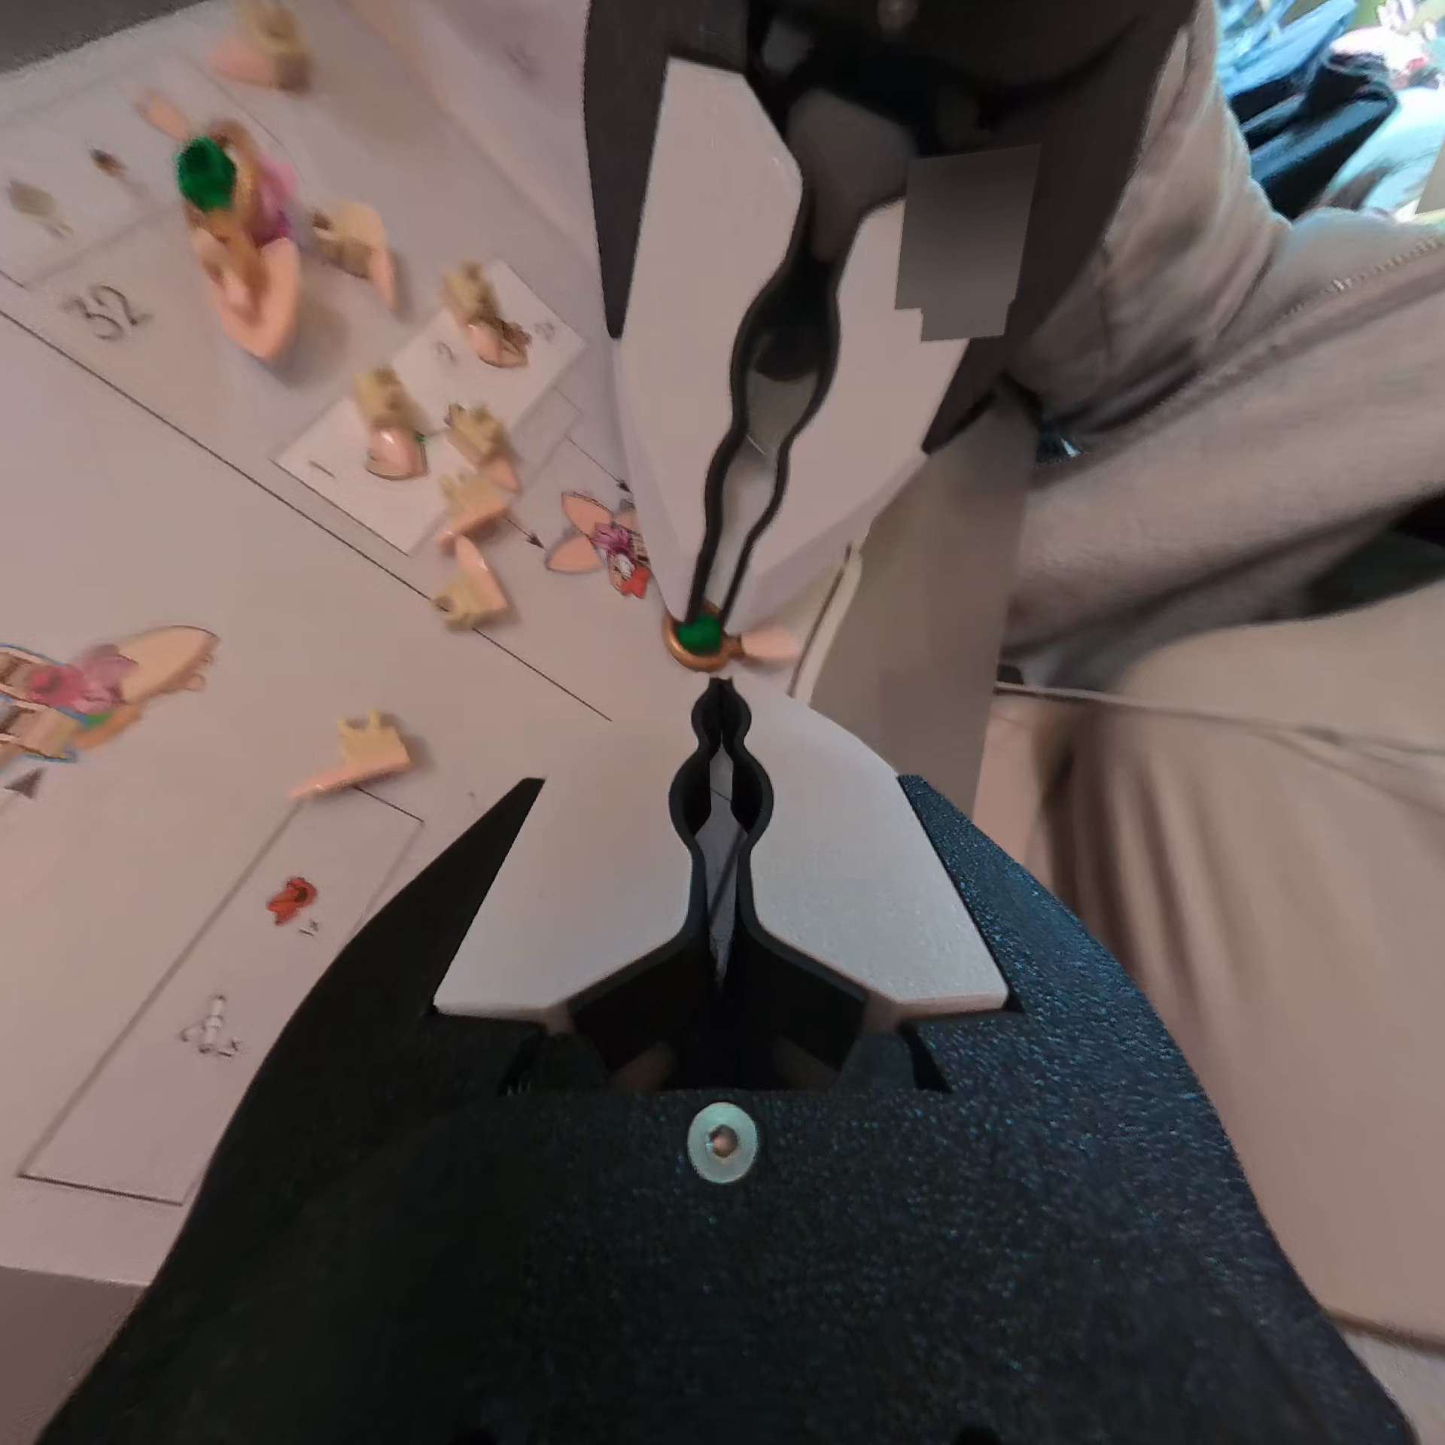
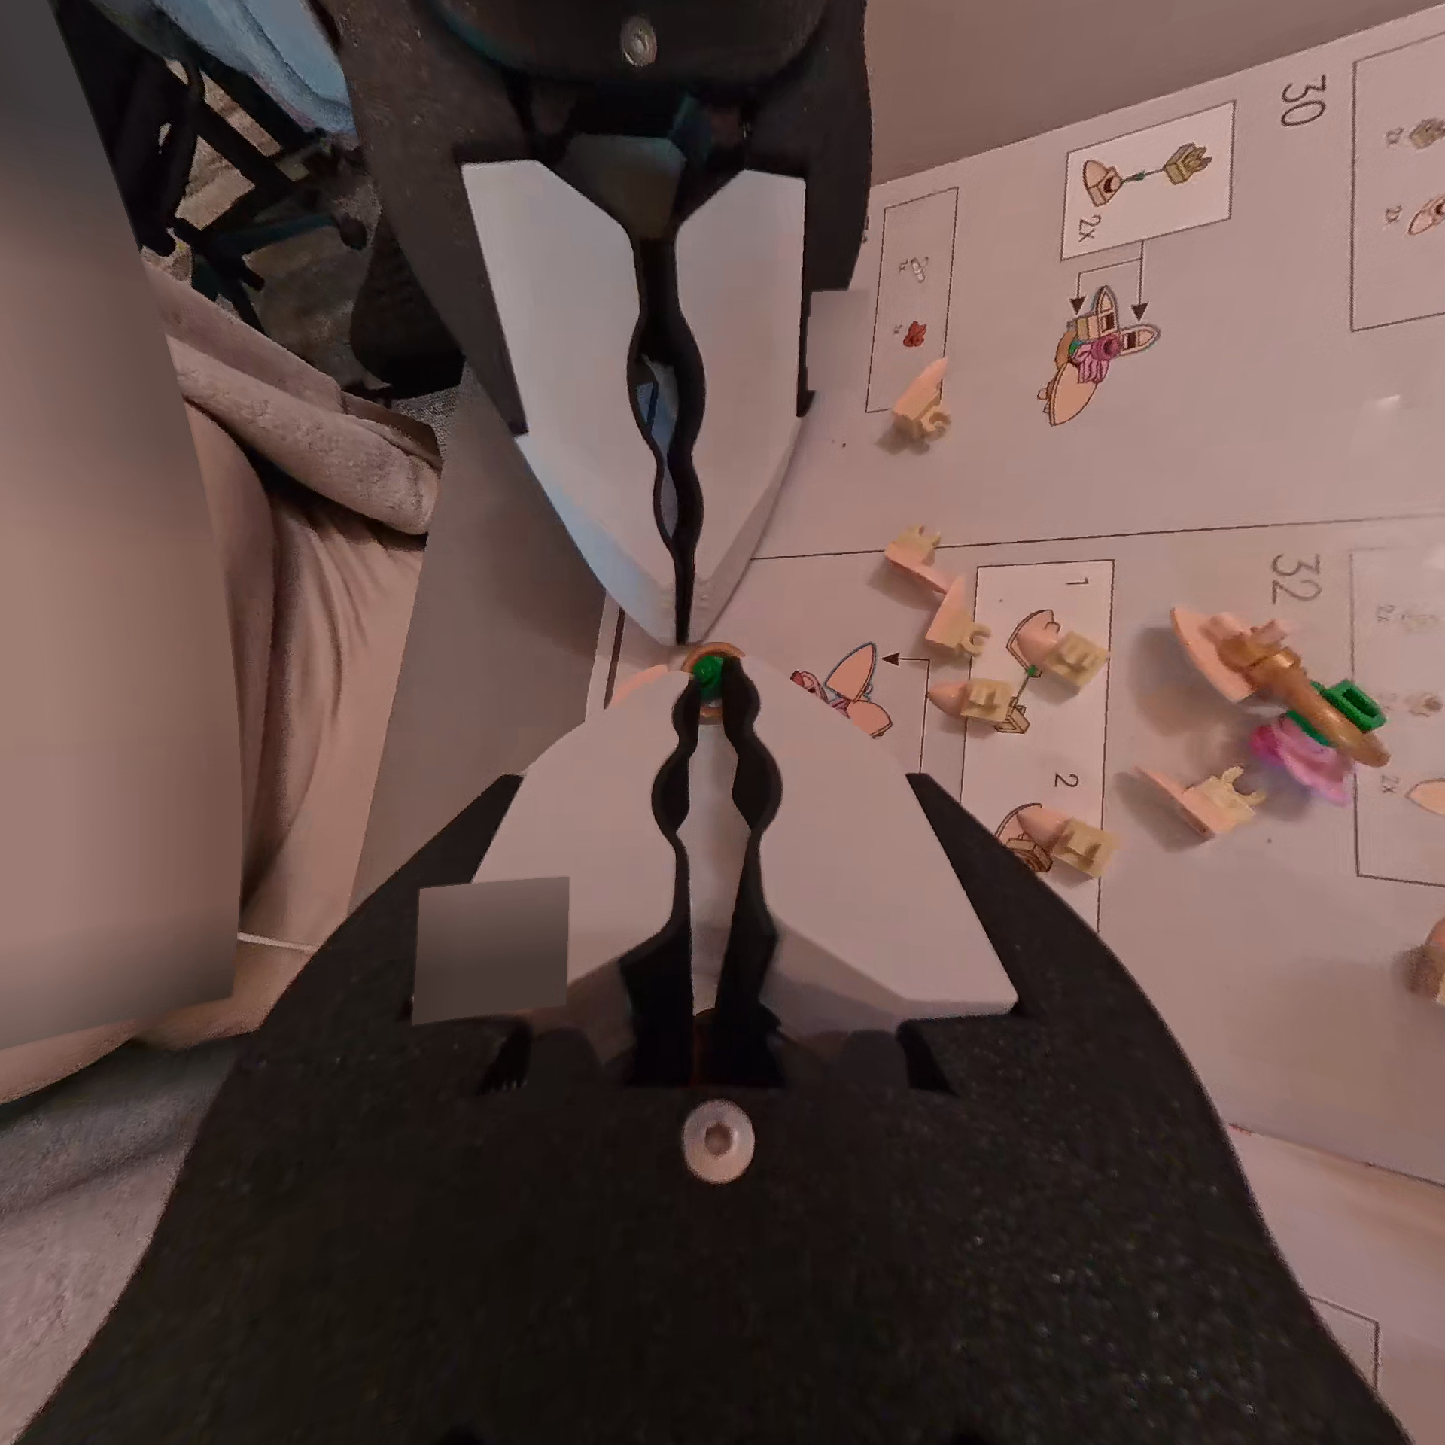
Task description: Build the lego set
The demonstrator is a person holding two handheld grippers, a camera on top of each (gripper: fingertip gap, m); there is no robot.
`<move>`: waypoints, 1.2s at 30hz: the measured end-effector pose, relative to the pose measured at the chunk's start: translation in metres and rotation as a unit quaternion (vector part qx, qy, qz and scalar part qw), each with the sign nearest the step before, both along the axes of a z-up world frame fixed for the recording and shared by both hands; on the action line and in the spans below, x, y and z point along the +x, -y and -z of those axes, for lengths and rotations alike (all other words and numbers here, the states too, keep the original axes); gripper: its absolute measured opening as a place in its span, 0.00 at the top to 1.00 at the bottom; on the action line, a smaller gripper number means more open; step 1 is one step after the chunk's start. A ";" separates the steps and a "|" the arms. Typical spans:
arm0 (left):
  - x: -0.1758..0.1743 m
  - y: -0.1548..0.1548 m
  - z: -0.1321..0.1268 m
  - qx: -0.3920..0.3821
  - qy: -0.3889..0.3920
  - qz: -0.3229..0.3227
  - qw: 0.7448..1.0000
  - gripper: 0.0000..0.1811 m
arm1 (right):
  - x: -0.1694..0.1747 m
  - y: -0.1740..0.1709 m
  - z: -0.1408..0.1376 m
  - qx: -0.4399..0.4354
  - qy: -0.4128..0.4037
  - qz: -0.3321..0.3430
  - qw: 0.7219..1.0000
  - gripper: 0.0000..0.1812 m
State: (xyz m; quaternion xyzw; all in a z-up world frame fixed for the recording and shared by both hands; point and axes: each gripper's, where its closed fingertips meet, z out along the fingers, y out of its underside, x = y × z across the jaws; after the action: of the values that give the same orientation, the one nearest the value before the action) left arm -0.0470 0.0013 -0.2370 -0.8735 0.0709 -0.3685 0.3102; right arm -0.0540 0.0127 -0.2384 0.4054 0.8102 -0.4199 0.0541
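**Layout: grippers tip to tip over the instruction sheet**

The two grippers are being held tip to tip: the left gripper [image 1: 718,688] and right gripper [image 2: 708,688] are facing each other, with a small ring piece [image 1: 698,637] being kept between them, at the right gripper's tips. Loose petal pieces [image 2: 923,406] are being left scattered on the instruction sheet [image 2: 1220,485] beside the grippers. A partly built flower [image 2: 1290,704] is lying farther out on the sheet.
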 end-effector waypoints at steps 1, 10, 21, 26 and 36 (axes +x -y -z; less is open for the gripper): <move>0.001 0.002 -0.002 0.007 0.001 0.006 1.000 1.00 | 0.001 -0.001 0.000 0.001 0.000 0.002 1.000 0.97; 0.031 0.024 -0.022 0.011 0.097 0.026 0.995 1.00 | 0.008 -0.005 -0.015 0.044 -0.035 0.001 0.998 0.89; 0.019 0.017 -0.031 0.135 -0.111 -0.005 0.985 0.81 | 0.021 -0.008 -0.008 0.174 -0.119 0.040 0.977 0.87; -0.032 -0.001 -0.047 0.281 -0.407 0.124 0.860 0.82 | 0.030 -0.010 -0.011 0.255 -0.151 0.176 0.939 0.88; -0.013 -0.027 -0.029 0.383 -0.362 0.327 0.784 0.86 | 0.026 0.007 -0.009 0.133 -0.122 0.432 0.884 0.83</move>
State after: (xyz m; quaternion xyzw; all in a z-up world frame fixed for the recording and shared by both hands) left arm -0.0605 0.0288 -0.2084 -0.6762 0.5952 -0.0472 0.4316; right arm -0.0282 0.0055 -0.2289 0.6641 0.6030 -0.3365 -0.2865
